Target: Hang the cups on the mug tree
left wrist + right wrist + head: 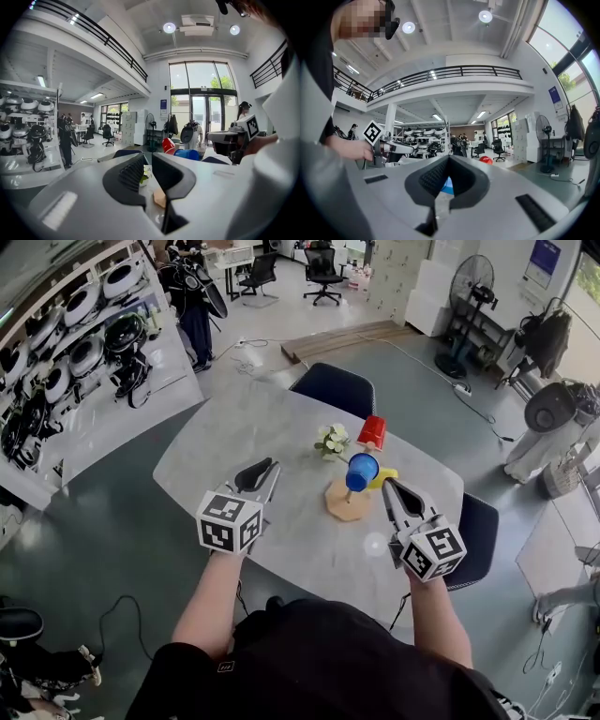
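The mug tree stands on a round wooden base (343, 505) (159, 198) near the middle of the grey table (234, 427). A blue cup (362, 471) (187, 154) (446, 185) hangs on it, with a yellow cup (385, 477) behind. A red cup (372, 431) (168, 145) (486, 160) shows further back, tilted; I cannot tell whether it hangs. My left gripper (270, 468) (148, 157) is left of the tree, jaws a narrow gap apart and empty. My right gripper (388, 485) (449, 158) is just right of the tree, shut on nothing.
A small bunch of white flowers (332, 441) sits on the table beside the tree. Dark chairs stand at the far side (333, 387) and the right side (476, 521). The near table edge runs just below my hands.
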Demonstrator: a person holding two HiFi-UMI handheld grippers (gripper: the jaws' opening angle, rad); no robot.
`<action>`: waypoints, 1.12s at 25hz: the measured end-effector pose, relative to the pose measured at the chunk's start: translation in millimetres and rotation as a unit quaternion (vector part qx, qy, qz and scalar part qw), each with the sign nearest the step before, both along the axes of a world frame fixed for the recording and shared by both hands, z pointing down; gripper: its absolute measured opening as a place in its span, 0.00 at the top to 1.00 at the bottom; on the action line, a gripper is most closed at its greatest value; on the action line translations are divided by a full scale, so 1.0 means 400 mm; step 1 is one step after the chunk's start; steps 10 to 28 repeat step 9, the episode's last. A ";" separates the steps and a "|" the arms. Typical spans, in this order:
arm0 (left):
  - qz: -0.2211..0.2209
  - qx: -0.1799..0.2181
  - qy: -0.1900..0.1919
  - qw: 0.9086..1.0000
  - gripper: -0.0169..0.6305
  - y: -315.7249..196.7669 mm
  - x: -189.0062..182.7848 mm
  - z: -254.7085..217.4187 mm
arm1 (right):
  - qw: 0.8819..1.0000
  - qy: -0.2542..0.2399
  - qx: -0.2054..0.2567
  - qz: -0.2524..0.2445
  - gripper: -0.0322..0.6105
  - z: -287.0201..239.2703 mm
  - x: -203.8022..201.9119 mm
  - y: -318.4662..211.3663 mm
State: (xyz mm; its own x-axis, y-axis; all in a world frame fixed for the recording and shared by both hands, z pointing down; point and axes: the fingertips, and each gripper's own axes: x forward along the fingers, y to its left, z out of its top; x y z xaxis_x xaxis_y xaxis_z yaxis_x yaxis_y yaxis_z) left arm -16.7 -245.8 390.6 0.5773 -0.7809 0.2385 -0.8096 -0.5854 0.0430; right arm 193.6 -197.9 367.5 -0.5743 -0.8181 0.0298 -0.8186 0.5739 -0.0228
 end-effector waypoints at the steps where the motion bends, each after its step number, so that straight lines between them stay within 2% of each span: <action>1: -0.001 0.000 -0.001 1.000 0.88 0.000 0.001 0.001 | 1.000 -0.001 0.000 0.000 0.93 0.002 0.003 0.000; 28: -0.001 0.002 -0.008 1.000 0.89 -0.008 0.009 -0.006 | 1.000 -0.007 -0.001 0.000 0.93 0.006 0.012 -0.001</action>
